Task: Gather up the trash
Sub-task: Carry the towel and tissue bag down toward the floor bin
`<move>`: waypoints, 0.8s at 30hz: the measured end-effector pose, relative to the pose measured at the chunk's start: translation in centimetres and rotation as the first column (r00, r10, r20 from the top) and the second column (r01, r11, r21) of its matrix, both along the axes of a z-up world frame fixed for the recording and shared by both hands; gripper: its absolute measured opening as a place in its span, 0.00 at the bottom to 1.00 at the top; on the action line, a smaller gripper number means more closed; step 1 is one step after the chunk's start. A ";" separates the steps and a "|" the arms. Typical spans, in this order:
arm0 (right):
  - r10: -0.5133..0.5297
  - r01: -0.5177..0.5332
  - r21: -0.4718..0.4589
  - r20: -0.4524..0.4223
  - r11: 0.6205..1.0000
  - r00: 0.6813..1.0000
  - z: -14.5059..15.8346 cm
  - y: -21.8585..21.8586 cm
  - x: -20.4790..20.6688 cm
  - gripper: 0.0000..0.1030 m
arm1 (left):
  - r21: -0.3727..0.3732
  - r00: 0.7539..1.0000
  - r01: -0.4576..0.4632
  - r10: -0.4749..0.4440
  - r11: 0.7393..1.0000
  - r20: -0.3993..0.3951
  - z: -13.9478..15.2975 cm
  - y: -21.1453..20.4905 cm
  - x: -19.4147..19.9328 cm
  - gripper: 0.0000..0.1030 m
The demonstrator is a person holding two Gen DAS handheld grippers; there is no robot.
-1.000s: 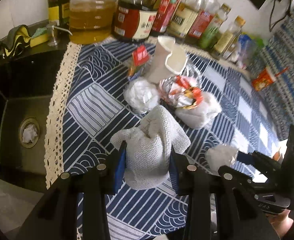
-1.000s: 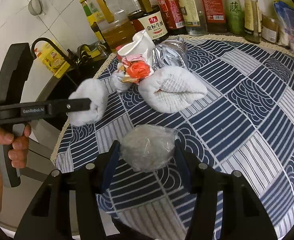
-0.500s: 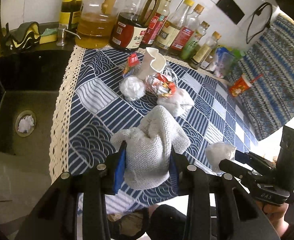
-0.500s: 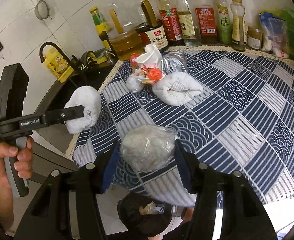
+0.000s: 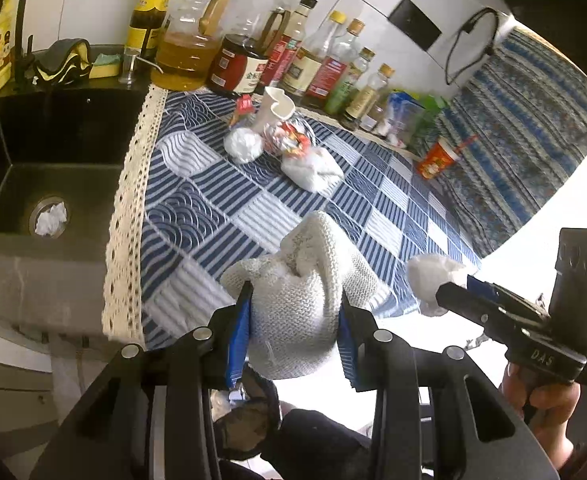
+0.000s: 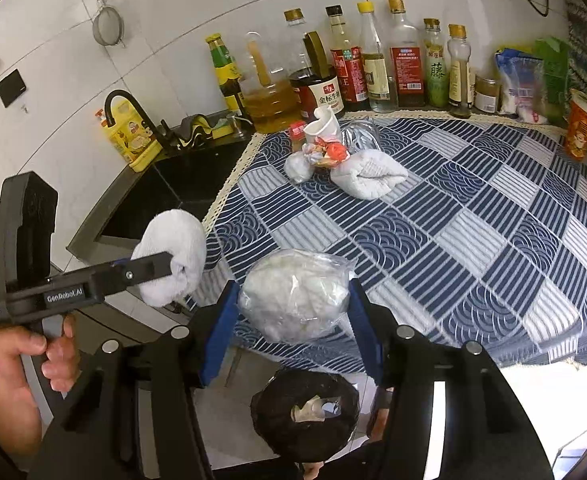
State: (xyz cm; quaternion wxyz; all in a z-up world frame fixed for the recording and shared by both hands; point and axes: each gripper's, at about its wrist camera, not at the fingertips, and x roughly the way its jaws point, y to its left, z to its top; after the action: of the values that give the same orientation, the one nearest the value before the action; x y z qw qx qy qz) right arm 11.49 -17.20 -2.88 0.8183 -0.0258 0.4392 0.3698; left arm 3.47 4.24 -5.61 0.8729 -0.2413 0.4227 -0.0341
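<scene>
Now we hold the white knitted wad [image 5: 293,320] in the left gripper [image 5: 293,324] and the plastic-wrapped wad [image 6: 293,296] in the right gripper [image 6: 293,300], the black-lined bin [image 6: 305,412] just below the right fingers.

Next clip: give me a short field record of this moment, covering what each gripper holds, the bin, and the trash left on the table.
left gripper: shut on white knit cloth wad
right gripper: shut on clear bag of white waste
bin: black-lined trash bin below the table edge, under both grippers
left on table: crushed paper cup, snack wrappers, white wads
sink: crumpled tissue at the drain
</scene>
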 end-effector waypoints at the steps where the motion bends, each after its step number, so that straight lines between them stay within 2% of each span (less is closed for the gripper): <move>1: -0.003 0.003 -0.002 0.001 1.000 1.000 0.0 -0.1 -0.6 0.53 | -0.001 1.000 0.004 -0.004 1.000 -0.001 -0.1 -0.1 -0.5 0.35; 12: -0.014 0.014 0.002 -0.019 1.000 1.000 -1.1 -0.4 -5.2 0.53 | -0.010 0.998 0.039 -0.039 0.999 -0.052 -2.3 -0.9 -5.7 0.35; 20: 0.012 -0.017 -0.052 -0.082 0.999 0.997 -5.0 -0.2 -6.8 0.53 | -0.012 0.989 0.045 -0.047 0.999 -0.137 -6.2 -1.5 -7.4 0.35; 24: 0.023 -0.035 -0.076 -0.148 0.997 0.989 -7.7 0.2 -7.2 0.53 | -0.040 0.979 0.053 -0.060 0.998 -0.195 -8.4 -2.0 -7.8 0.35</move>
State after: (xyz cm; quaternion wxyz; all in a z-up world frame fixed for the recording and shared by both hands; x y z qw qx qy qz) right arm 4.27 -17.04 -10.62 0.7767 -0.0369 0.5119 0.3652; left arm -4.32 2.20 -13.96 0.8214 -0.2464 0.5126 -0.0421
